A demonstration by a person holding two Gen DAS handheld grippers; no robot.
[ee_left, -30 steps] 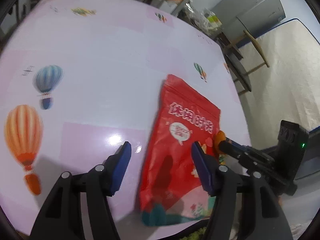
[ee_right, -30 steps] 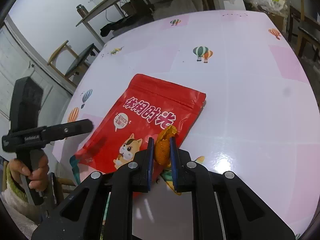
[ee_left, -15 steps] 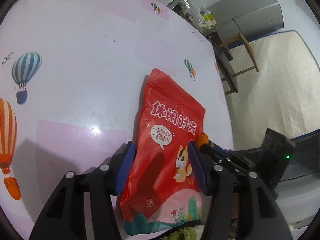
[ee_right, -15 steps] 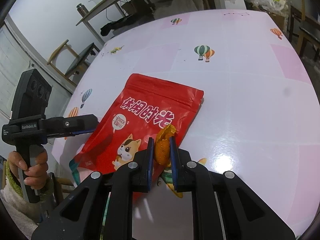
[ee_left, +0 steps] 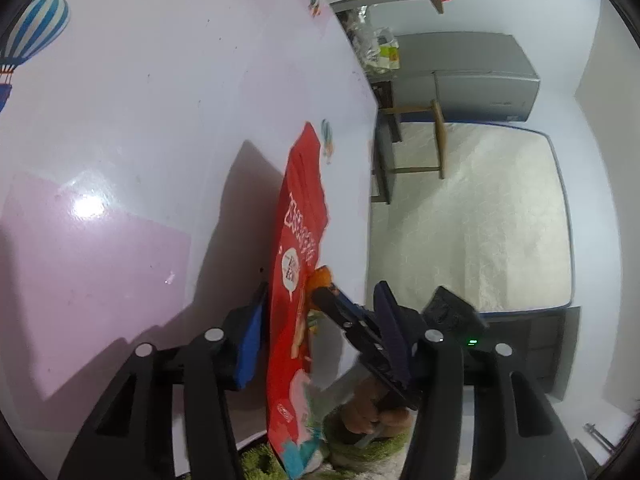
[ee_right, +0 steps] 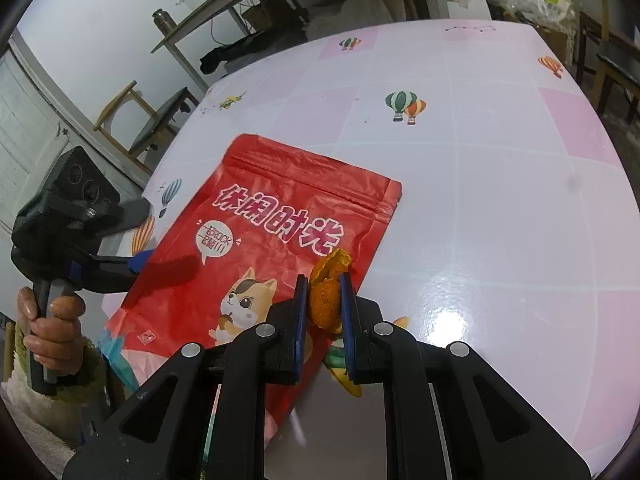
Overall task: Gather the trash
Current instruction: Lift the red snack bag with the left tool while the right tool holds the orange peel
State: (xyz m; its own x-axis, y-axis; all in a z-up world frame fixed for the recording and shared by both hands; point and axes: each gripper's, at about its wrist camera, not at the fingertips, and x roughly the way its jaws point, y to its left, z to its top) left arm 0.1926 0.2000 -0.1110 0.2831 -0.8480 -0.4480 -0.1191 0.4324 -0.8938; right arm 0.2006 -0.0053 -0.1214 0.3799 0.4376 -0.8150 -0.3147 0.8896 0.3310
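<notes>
While the right gripper [ee_right: 323, 307] pinches orange peel [ee_right: 328, 285], only the left view shows the spread left gripper [ee_left: 320, 330] straddling the red pouch [ee_left: 298, 280].

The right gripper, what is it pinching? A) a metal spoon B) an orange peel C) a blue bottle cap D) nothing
B: the right gripper is shut on a piece of orange peel, just above the red snack bag.
</notes>
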